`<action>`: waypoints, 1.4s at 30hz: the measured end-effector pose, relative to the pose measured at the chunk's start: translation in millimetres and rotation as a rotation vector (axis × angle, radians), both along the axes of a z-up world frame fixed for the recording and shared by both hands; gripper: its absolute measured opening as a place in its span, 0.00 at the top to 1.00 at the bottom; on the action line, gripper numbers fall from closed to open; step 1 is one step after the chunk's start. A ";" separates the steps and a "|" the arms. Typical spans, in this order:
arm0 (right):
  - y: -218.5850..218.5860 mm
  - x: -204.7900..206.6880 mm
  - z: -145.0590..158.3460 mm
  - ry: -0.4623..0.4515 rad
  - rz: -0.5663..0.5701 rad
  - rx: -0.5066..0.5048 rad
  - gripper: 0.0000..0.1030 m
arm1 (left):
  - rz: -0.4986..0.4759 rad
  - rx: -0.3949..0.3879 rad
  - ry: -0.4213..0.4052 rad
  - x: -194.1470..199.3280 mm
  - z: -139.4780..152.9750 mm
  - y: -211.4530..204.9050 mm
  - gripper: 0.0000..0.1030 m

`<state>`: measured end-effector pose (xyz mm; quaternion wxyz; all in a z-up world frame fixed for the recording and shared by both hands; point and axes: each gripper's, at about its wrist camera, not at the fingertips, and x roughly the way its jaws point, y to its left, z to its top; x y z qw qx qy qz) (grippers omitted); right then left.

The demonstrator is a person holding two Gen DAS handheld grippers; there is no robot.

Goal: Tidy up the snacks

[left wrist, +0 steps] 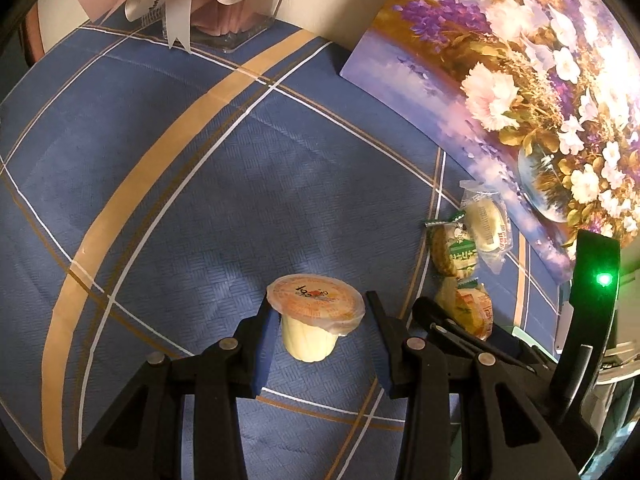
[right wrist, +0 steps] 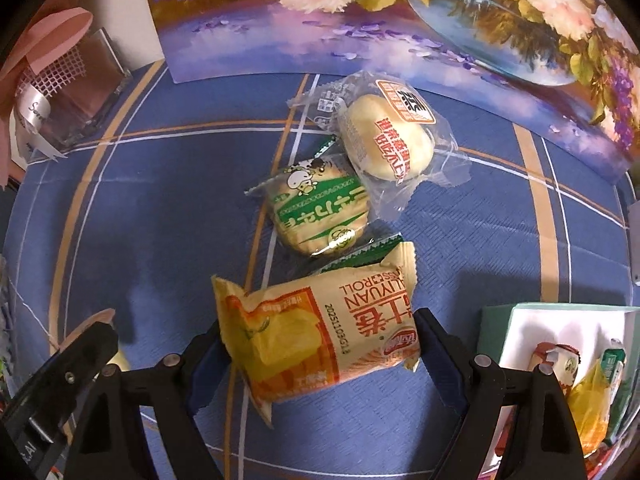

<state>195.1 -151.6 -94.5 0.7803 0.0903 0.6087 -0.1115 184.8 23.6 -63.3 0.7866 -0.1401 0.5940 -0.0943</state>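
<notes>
Counter [left wrist: 168, 184] w/ blue plaid cloth fills both views; a flower painting [left wrist: 520, 80] leans along its far edge, and a glass box w/ pink ribbon [left wrist: 224, 12] sits at the far left corner. At the right edge of the right wrist view there's a white box [right wrist: 516, 344] w/ some snacks already in it, prob the drop-off.

Snack cluster mid-counter: cream/orange swiss roll pack [right wrist: 320, 340], green biscuit pack [right wrist: 320, 208] just beyond it, clear-wrapped bun [right wrist: 384, 140] beyond that, overlapping the green pack's far corner.

Right gripper [right wrist: 320, 364]: jaws wide open, pointing steeply down, straddling the roll pack. Left edge of the pack looks to be at or against the left pad; right pad seems just off it. No squeeze showing, so not gripped yet. Pack's long axis runs roughly across the jaw gap, slightly tilted, so closing would pinch it end to end; it may buckle.

Left gripper [left wrist: 316, 344]: jaws part open, around a small pudding cup [left wrist: 316, 316] that stands upright on the cloth, foil lid up. Left pad looks to touch the cup's rim; clear gap at the right pad. Not held.

The key relation: each thing lies directly between its own jaws, the roll nearer the box. Right hand is closer to the box, so the roll looks like the next to go in.
</notes>
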 end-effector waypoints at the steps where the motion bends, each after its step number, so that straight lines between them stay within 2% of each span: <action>1: -2.0 0.9 0.2 -0.003 0.001 0.001 0.15 | 0.000 0.000 0.000 0.1 -0.3 0.0 0.58; 10: -1.2 -18.3 15.3 -0.065 0.020 -0.025 0.23 | -0.005 -0.001 -0.008 -0.6 0.3 -0.6 0.58; 18: -4.1 -48.2 58.0 -0.157 -0.022 -0.020 0.24 | -0.011 0.006 -0.028 -6.1 11.4 1.7 0.58; 30: 0.1 -90.4 112.4 -0.259 -0.085 -0.008 0.24 | -0.066 0.031 -0.109 -23.9 51.2 -8.5 0.58; 38: -13.4 -119.9 126.9 -0.291 -0.133 0.009 0.24 | -0.128 0.052 -0.179 -42.6 82.1 -28.9 0.58; 42: -37.9 -137.0 131.7 -0.290 -0.192 0.004 0.24 | -0.180 0.050 -0.209 -54.1 94.6 -46.3 0.58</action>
